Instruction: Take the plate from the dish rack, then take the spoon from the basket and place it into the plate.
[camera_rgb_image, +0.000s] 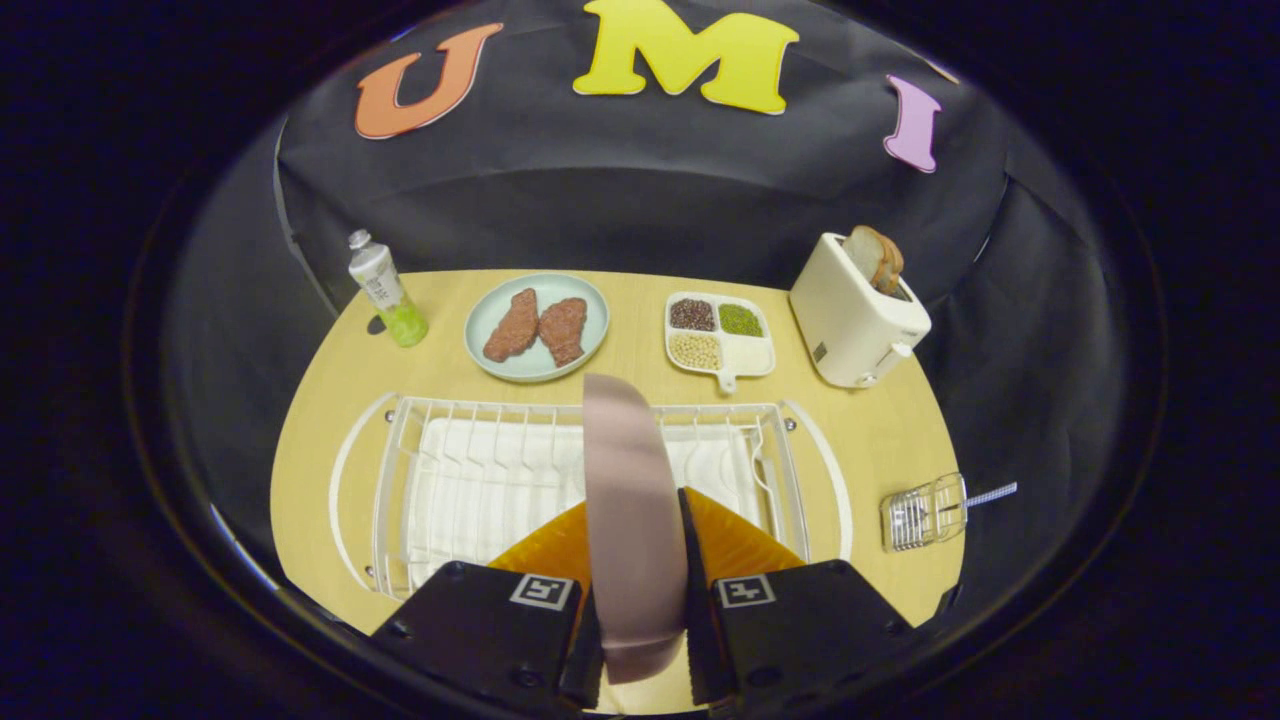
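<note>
Below the gripper, a white dish rack spans the wooden counter. Between the gripper's fingers stands a mauve plate, edge-on and upright, both fingers clamping it, its long axis running away from the gripper. Far right of the rack, a small wire basket holds the spoon.

Mock kitchen booth, black cloth wall, wooden table, dish rack, toaster (bread inside)
</note>
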